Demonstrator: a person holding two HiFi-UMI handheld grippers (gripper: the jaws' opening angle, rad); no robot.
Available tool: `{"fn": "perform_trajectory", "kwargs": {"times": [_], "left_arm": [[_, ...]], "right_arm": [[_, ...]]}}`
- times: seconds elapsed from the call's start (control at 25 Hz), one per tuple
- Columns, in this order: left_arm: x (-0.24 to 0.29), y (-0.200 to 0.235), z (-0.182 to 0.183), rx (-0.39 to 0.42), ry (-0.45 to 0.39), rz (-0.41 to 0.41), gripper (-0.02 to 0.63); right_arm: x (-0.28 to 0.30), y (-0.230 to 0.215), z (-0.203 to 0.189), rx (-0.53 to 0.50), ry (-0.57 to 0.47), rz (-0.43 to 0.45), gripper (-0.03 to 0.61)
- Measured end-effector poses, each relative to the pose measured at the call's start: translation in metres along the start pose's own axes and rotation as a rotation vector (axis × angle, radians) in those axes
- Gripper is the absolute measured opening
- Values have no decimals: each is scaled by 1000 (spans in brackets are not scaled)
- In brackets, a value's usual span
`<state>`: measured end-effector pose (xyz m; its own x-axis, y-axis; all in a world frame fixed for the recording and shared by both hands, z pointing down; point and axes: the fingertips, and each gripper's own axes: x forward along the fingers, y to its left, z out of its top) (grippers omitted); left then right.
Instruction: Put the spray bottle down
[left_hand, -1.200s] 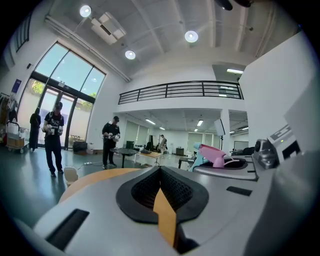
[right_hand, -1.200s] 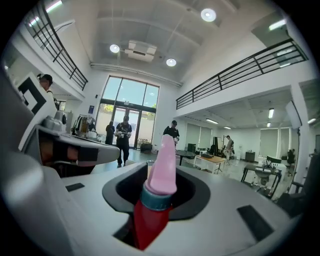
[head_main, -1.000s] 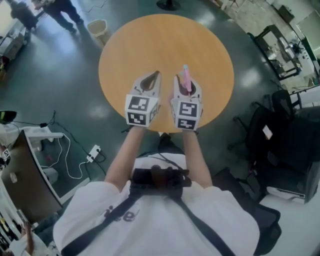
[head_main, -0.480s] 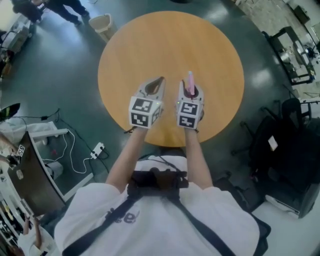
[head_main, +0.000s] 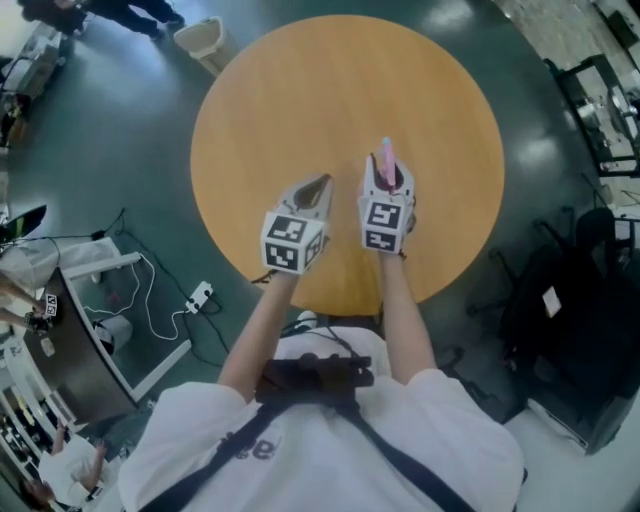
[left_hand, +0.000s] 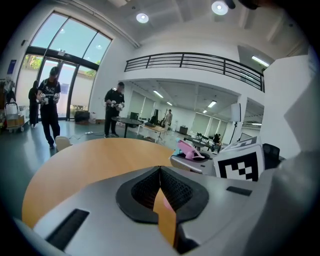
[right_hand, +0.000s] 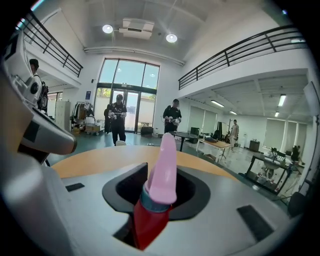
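Observation:
A spray bottle (head_main: 386, 160) with a red body, teal collar and pink head (right_hand: 163, 160) stands up between the jaws of my right gripper (head_main: 387, 178), which is shut on it above the near right part of the round wooden table (head_main: 300, 100). The bottle's base is hidden by the gripper. My left gripper (head_main: 322, 182) hovers just to the left, side by side with the right one, its jaws shut (left_hand: 160, 171) with nothing in them. In the left gripper view the pink head (left_hand: 190, 150) shows at the right over the tabletop (left_hand: 90, 160).
A small bin (head_main: 197, 35) stands on the floor beyond the table's far left edge. A power strip and cables (head_main: 197, 296) lie on the floor at left, and dark chairs (head_main: 570, 300) are at right. People (right_hand: 118, 120) stand far off by the glass doors.
Both grippers have moved forward over the table and lower, staying side by side. The right one still holds the spray bottle upright.

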<state>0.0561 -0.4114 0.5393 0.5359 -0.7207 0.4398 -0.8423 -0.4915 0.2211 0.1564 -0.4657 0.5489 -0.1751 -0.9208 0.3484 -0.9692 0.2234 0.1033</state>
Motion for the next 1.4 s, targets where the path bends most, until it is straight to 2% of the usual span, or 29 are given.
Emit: {"fn": "perform_trajectory", "kwargs": {"times": [0.28, 0.64, 0.88, 1.2, 1.36, 1.4], "left_arm": [[18, 12, -23, -40, 65, 7, 11], [33, 21, -44, -61, 131, 7, 11], [39, 21, -46, -62, 138, 1, 11], [35, 29, -48, -63, 134, 10, 11], [26, 30, -42, -41, 101, 50, 11], [23, 31, -40, -38, 93, 58, 11]], "right_arm": [[43, -12, 5, -33, -34, 9, 135], [89, -17, -7, -71, 6, -14, 135], [85, -19, -3, -47, -36, -71, 130], [78, -19, -13, -18, -25, -100, 131], [77, -19, -16, 9, -18, -63, 151], [76, -20, -16, 26, -17, -51, 182]]}}
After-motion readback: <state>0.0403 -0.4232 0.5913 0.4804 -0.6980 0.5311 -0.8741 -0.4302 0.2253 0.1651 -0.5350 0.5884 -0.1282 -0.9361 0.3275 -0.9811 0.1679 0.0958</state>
